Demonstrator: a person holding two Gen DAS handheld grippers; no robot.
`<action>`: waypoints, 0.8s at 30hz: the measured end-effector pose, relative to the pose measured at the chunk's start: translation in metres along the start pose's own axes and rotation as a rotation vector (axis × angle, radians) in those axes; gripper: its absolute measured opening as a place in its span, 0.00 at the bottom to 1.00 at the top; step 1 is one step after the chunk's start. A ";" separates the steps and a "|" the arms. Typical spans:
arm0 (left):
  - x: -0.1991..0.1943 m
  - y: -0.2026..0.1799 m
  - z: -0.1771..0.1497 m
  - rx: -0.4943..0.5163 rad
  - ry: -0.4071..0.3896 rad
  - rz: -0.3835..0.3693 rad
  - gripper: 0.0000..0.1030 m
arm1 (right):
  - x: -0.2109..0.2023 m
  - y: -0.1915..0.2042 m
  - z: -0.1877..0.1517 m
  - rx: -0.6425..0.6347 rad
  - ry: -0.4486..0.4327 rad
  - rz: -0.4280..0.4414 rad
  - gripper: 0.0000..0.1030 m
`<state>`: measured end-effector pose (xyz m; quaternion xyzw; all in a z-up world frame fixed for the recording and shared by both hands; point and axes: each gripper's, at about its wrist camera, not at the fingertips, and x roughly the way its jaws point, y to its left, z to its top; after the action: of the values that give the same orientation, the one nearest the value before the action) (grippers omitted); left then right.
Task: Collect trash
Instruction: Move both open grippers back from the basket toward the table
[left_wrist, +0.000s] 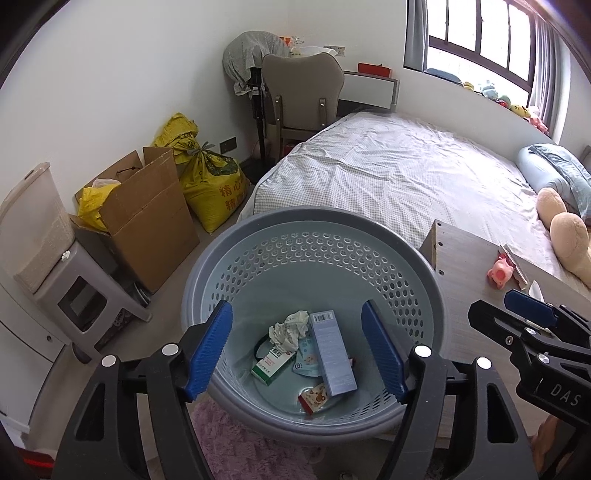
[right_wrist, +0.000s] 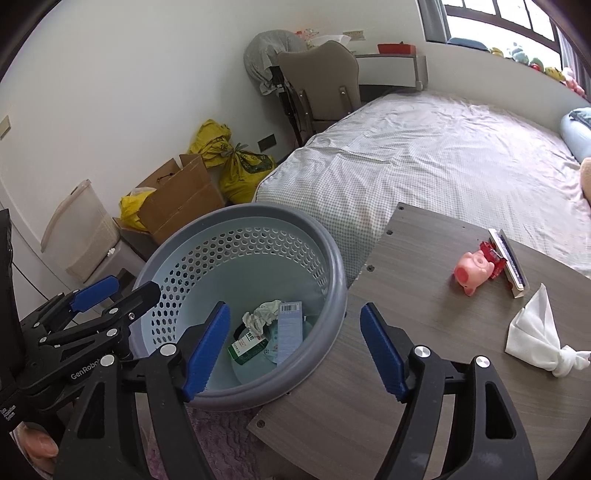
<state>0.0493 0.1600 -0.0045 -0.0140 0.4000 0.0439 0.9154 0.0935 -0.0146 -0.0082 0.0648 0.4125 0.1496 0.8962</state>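
A grey perforated basket (left_wrist: 295, 218) stands beside a wooden table (right_wrist: 424, 314). Inside lie a crumpled paper (left_wrist: 288, 328), a long pale-blue box (left_wrist: 332, 352), a green-and-white box (left_wrist: 273, 363) and a red wrapper (left_wrist: 314, 398). My left gripper (left_wrist: 295, 310) hangs open over the basket with nothing between its fingers. My right gripper (right_wrist: 294, 310) is open and empty over the basket's right rim and the table edge. On the table lie a white knotted tissue (right_wrist: 535, 328), a red wrapper (right_wrist: 493, 258), a slim box (right_wrist: 508, 262) and a pink pig toy (right_wrist: 472, 271).
A bed (left_wrist: 388, 173) lies behind the table. Left of the basket are a cardboard box (left_wrist: 147, 214), yellow sacks (left_wrist: 210, 184) and a grey stool (left_wrist: 85, 295). A chair (left_wrist: 303, 88) stands at the far wall. A pink rug (left_wrist: 236, 443) lies under the basket.
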 end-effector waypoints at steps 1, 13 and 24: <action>-0.001 -0.004 -0.001 0.005 -0.001 -0.006 0.68 | -0.003 -0.004 -0.001 0.007 -0.003 -0.006 0.70; -0.006 -0.073 -0.005 0.097 -0.008 -0.119 0.70 | -0.044 -0.069 -0.027 0.117 -0.028 -0.124 0.76; 0.001 -0.132 -0.014 0.168 0.031 -0.175 0.71 | -0.069 -0.139 -0.048 0.189 -0.030 -0.224 0.81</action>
<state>0.0520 0.0275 -0.0158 0.0270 0.4138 -0.0700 0.9073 0.0445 -0.1689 -0.0226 0.1045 0.4159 0.0081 0.9034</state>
